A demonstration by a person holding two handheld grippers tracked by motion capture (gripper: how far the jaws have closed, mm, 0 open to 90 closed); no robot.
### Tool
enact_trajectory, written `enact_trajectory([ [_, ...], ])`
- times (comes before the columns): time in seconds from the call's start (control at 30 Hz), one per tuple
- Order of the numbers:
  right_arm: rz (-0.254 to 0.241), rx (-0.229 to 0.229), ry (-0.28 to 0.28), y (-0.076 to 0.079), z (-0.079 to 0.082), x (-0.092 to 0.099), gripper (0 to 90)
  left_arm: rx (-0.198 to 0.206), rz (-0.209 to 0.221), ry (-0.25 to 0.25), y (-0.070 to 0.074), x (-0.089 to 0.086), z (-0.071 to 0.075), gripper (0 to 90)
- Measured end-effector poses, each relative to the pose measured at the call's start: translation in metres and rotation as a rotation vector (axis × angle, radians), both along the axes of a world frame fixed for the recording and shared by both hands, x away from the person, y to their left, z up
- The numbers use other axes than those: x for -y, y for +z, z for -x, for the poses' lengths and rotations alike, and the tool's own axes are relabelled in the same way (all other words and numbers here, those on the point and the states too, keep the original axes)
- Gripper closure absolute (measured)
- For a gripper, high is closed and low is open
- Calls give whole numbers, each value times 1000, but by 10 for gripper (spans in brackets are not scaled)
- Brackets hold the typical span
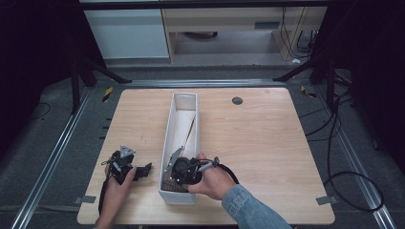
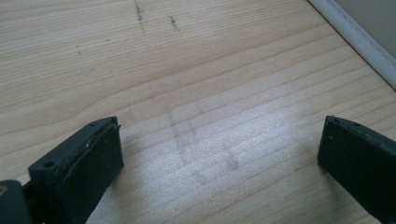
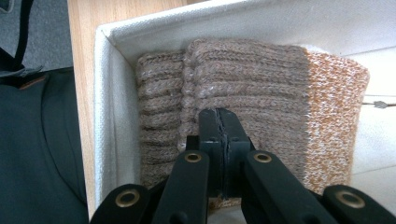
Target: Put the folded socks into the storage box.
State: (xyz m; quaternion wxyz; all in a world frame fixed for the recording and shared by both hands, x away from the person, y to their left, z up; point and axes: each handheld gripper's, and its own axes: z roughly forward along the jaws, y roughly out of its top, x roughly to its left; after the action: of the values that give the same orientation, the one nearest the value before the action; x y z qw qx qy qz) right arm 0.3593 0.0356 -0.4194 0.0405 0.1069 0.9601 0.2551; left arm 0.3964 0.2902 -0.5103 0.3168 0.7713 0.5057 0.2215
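A long white box (image 1: 184, 98) lies lengthwise on the middle of the wooden table (image 1: 258, 143). At its near end lies a folded brown knit piece with an orange-flecked edge (image 3: 261, 74), also visible as the knit piece (image 1: 172, 186). My right gripper (image 1: 177, 179) reaches into that end. In the right gripper view the right gripper (image 3: 219, 114) is shut, pads pressed together just above the knit. I cannot tell whether any fabric is pinched. My left gripper (image 1: 144, 169) rests on the table left of the box. The left gripper (image 2: 219, 126) stands open over bare wood.
The box wall (image 3: 107, 116) stands close on one side of the knit, and the box edge (image 2: 355, 37) crosses the left gripper view's corner. A thin rod (image 1: 191, 131) lies inside the box farther back. A dark round spot (image 1: 237, 100) marks the table's far side.
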Motion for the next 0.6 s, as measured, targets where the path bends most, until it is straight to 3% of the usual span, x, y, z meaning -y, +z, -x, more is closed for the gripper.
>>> enact_trajectory([
  [0.33,7,14,-11,-1,2,-2,898,0,0,0,0,0,0,0],
  [0.6,-14,18,-22,0,1,0,872,0,0,0,0,0,0,0],
])
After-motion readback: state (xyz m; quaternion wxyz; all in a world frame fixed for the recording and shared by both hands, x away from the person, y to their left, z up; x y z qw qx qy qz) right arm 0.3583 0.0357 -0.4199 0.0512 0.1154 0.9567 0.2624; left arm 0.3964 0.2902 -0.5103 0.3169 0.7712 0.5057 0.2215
